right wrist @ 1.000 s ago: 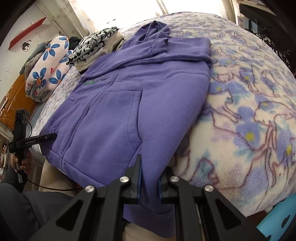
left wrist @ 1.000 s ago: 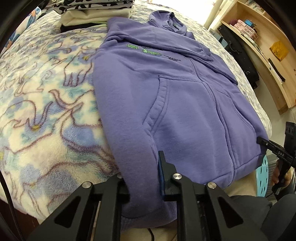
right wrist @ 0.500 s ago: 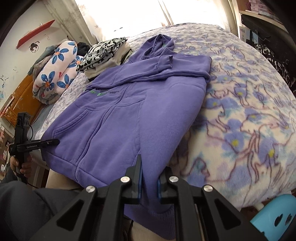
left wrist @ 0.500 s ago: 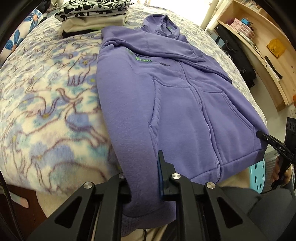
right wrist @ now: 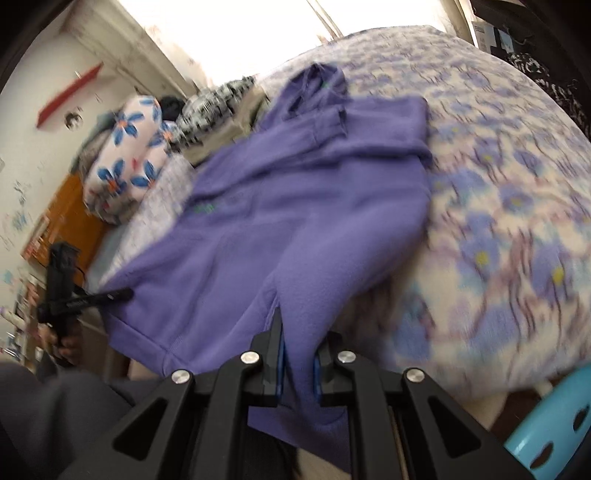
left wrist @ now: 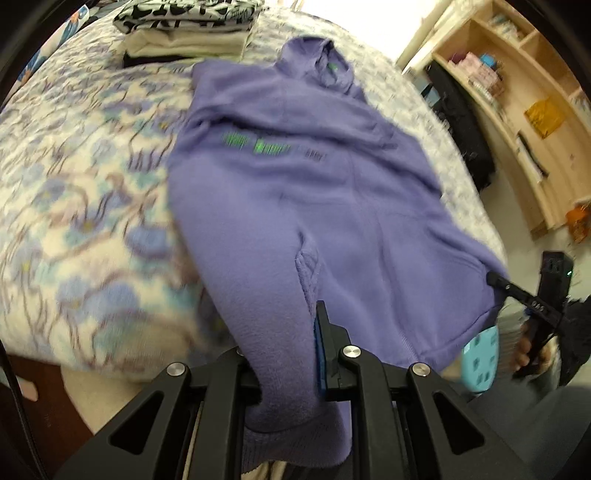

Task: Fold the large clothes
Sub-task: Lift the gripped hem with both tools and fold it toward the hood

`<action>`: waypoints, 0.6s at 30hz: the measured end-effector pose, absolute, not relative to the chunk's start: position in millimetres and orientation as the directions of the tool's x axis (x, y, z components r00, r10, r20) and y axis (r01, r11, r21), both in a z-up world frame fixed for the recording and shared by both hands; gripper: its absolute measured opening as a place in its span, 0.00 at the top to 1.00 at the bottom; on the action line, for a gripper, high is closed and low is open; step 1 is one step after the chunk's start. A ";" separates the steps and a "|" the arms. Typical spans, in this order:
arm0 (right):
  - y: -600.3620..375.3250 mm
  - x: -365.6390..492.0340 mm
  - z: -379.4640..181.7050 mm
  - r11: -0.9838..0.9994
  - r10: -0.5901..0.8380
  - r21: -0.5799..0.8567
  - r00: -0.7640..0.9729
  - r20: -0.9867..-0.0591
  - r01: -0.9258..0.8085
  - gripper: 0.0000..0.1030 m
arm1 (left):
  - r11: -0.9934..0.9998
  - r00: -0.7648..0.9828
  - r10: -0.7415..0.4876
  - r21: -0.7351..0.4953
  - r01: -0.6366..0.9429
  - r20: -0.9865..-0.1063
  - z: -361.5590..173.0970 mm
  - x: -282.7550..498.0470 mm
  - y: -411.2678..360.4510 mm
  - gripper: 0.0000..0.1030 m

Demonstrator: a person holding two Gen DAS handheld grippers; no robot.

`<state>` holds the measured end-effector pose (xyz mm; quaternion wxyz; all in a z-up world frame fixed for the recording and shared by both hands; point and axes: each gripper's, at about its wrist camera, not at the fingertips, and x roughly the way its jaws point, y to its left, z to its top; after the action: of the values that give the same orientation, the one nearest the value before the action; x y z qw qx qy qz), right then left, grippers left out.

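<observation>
A purple zip hoodie (left wrist: 314, 192) lies front up on the flowered bed, sleeves folded across the chest, hood at the far end; it also shows in the right wrist view (right wrist: 295, 229). My left gripper (left wrist: 284, 339) is shut on the hoodie's bottom hem at its left corner. My right gripper (right wrist: 297, 343) is shut on the hem at the right corner. Both corners are raised above the near bed edge. Each gripper shows at the edge of the other's view: the right one (left wrist: 517, 295), the left one (right wrist: 96, 297). Both frames are motion-blurred.
A stack of folded clothes (left wrist: 188, 29) sits at the bed's far left. A flowered pillow (right wrist: 125, 155) lies beyond it. Wooden shelves (left wrist: 524, 110) stand to the right of the bed. A light blue stool (right wrist: 554, 424) stands by the bed's near right corner.
Both grippers have lifted the hem corners up and away from the bed edge. The hoodie's lower part has risen off the blanket and pulled taut.
</observation>
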<state>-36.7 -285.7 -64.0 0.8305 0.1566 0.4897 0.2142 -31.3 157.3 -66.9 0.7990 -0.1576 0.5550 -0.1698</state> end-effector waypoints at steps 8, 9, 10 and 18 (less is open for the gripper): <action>-298.2 61.6 -29.0 0.773 0.587 0.618 0.531 -0.611 -0.144 0.89 | 0.855 0.465 -0.495 -0.508 0.108 -0.734 -21.2 62.0 160.8 0.84; -301.0 75.9 -28.3 0.765 0.586 0.632 0.542 -0.602 -0.124 0.89 | 0.849 0.479 -0.494 -0.521 0.088 -0.726 -19.1 80.0 163.3 0.81; -304.1 92.1 -28.5 0.759 0.579 0.643 0.555 -0.597 -0.101 0.89 | 0.843 0.488 -0.496 -0.534 0.070 -0.718 -18.8 97.6 166.1 0.77; -320.5 188.4 -62.9 0.744 0.505 0.658 0.547 -0.668 0.118 0.47 | 0.733 0.425 -0.575 -0.671 -0.113 -0.699 -62.9 218.5 181.6 0.43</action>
<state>188.4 -320.5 -62.9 0.8121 0.3374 0.4609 0.1192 218.5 181.6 -62.9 0.7755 -0.3336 0.5150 -0.1489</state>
